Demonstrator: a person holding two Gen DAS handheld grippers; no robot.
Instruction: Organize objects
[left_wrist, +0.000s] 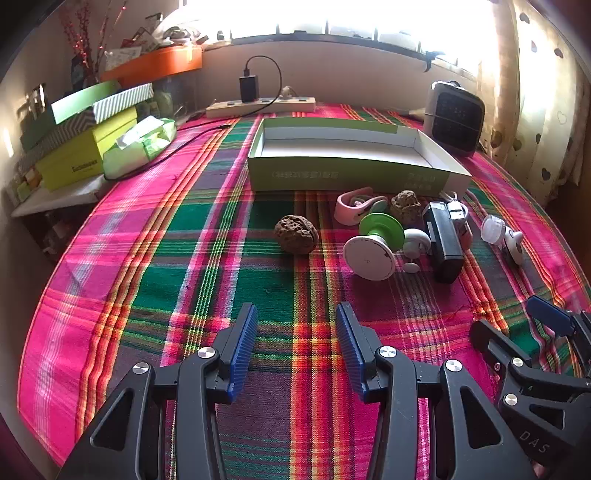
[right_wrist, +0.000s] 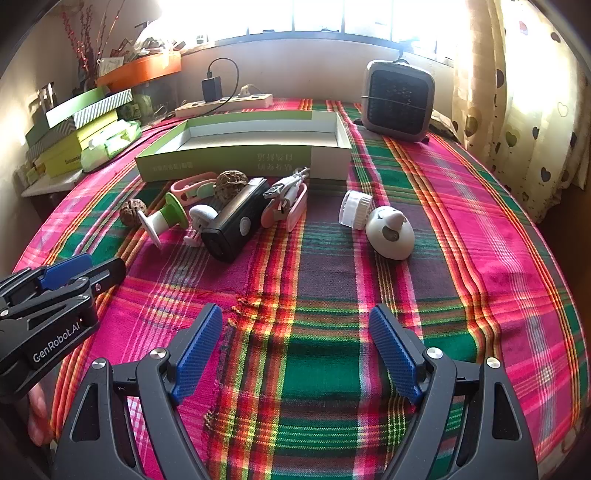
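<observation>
— Where did we have the left gripper (left_wrist: 297, 343)?

— We held it low over the plaid cloth (left_wrist: 221, 258), tilted down, its blue pads (left_wrist: 243, 347) spread apart with only cloth between them. The right gripper (right_wrist: 295, 354) sat beside it, its fingers spread wider still, and they gripped nothing either.

— And the things we were to sort?

— They lay in a loose cluster on the cloth, just in front of the open green-and-white box (left_wrist: 347, 162), which we saw had nothing in it. One walnut (left_wrist: 296, 234) sat alone, to the left of the rest. A second walnut (left_wrist: 405, 204) rested close to the box, beside a pink strap (left_wrist: 349, 206). We also saw a green-and-white spool (left_wrist: 369, 243) tipped on its side, touching a small white mushroom-shaped piece (left_wrist: 415, 242), and a black case (left_wrist: 443, 243) lying next to that.

— Anything apart from the cluster?

— A white ribbed cap (right_wrist: 354, 208) and a white egg-shaped gadget (right_wrist: 389, 232) lay together further right, near each other. A small heater (right_wrist: 397, 99) stood behind the box, by the curtain (right_wrist: 517, 110).
</observation>
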